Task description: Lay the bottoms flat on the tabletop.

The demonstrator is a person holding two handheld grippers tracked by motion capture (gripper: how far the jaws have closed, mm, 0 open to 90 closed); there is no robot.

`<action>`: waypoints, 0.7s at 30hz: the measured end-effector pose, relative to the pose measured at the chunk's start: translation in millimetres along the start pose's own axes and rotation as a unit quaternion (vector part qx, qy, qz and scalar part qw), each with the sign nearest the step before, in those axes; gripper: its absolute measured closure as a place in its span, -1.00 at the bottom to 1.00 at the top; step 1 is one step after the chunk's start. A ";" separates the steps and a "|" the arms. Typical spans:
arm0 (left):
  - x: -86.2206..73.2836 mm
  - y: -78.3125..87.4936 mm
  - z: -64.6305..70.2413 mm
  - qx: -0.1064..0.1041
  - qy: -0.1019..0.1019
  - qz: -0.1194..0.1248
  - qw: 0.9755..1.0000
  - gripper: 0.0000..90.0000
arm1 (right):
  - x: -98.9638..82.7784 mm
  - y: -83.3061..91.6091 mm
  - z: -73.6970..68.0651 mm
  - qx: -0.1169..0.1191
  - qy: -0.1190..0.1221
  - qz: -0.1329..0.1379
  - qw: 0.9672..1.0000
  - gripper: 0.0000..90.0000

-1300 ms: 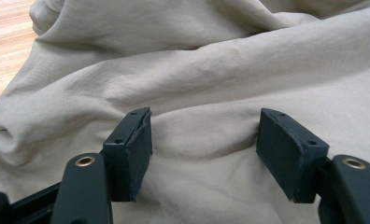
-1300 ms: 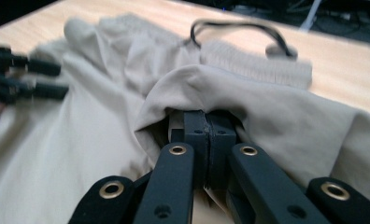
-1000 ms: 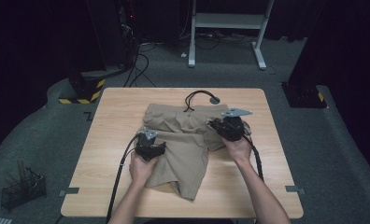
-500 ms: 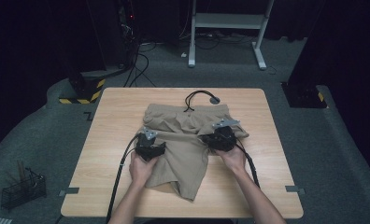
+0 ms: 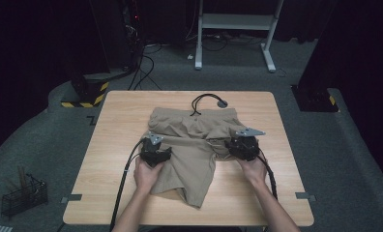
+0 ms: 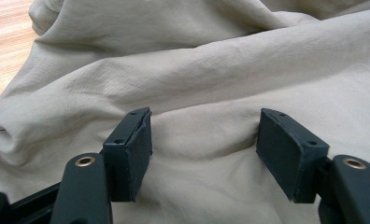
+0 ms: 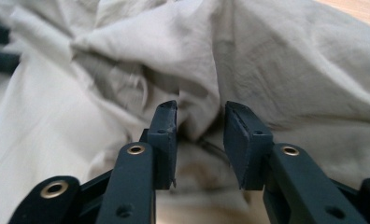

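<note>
Khaki shorts [image 5: 194, 140] lie crumpled on the wooden table [image 5: 117, 145], one leg toward the person. My left gripper [image 5: 158, 147] rests on their left side, open wide, with flat cloth [image 6: 197, 70] under its jaws [image 6: 204, 135] and nothing pinched. My right gripper [image 5: 230, 145] sits at the shorts' right edge. Its jaws have just been opening and stand part-way apart [image 7: 199, 135]. A raised fold of the cloth [image 7: 290, 70] stands just beyond and between them, and the pads do not press on it.
A black cord with a round end [image 5: 206, 99] lies on the table behind the shorts. On the floor stand a wire basket [image 5: 22, 195] at the left and a yellow-black base [image 5: 83, 96]. A white desk frame [image 5: 233, 29] stands at the back.
The right gripper has come down and nearer the person onto the shorts' right side, and its jaws have parted. The left gripper has kept still.
</note>
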State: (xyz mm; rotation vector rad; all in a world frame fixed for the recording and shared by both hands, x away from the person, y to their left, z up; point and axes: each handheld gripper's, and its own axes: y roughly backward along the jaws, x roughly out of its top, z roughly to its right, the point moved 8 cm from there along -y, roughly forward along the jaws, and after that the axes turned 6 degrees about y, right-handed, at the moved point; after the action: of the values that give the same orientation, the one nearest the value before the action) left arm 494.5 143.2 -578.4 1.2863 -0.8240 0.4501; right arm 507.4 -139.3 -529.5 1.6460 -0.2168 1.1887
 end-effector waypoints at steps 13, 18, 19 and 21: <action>0.0 0.0 0.0 0.000 0.000 0.000 1.000 -0.21 | 4.3 2.0 -8.0 0.023 0.026 -0.016 0.999 0.95; 0.1 0.0 -0.1 0.001 -0.001 0.000 1.000 -0.21 | 10.2 60.9 0.2 0.026 0.026 0.022 0.999 0.95; 0.1 0.0 -0.1 0.001 -0.001 0.000 1.000 -0.21 | 10.2 60.9 0.2 0.026 0.026 0.022 0.999 0.95; 0.1 0.0 -0.1 0.001 -0.001 0.000 1.000 -0.21 | -0.3 92.9 2.4 0.024 0.024 0.030 0.999 0.95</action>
State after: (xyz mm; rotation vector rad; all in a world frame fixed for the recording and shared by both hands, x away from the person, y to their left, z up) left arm 494.5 143.3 -578.3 1.2887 -0.8263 0.4501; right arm 448.9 -182.0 -471.2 1.6604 -0.2101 1.2863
